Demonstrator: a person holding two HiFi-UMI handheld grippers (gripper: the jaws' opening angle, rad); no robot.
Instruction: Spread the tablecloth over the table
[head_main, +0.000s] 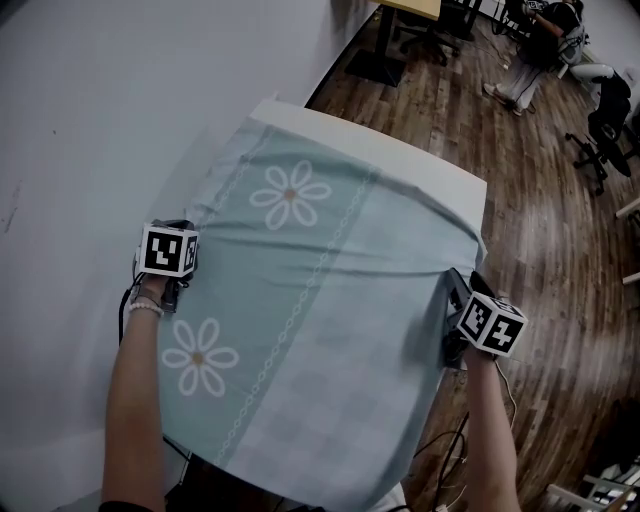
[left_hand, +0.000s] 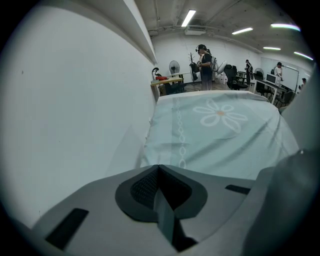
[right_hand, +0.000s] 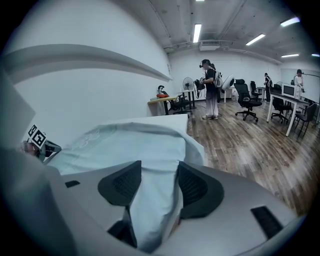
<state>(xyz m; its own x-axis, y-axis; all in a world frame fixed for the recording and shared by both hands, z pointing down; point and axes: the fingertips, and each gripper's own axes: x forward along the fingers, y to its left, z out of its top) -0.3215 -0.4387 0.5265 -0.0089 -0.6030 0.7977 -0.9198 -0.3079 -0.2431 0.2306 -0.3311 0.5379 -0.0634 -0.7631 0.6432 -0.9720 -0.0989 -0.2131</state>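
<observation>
At the tabletop's left edge, my left hand-held gripper (left_hand: 159, 172) has its jaws pressed together. A thin sliver of the tablecloth's (head_main: 320, 290) hem appears to be pinched between the pads.

Across the tabletop (head_main: 400, 150) the pale teal cloth with daisy prints covers most of the surface. A bare white strip shows along the tabletop's far edge, and the near end of the cloth hangs off the tabletop's near edge toward me. Faint tension creases run across the cloth between the two sides.

At the tabletop's right edge, my right hand-held gripper (right_hand: 159, 175) is clamped on a thicker bunched fold, where the cloth drapes over that side.

I judge the cloth to be light, thin and limp. It should glide easily over the smooth tabletop and follow any pull, though it will wrinkle or skew if one side leads the other. It is not fragile, but a thin hem can slip out of a shallow pinch. The hems over the tabletop's two side edges, level with each other, are the places to hold. A grip over the tabletop's middle would only gather the fabric.
</observation>
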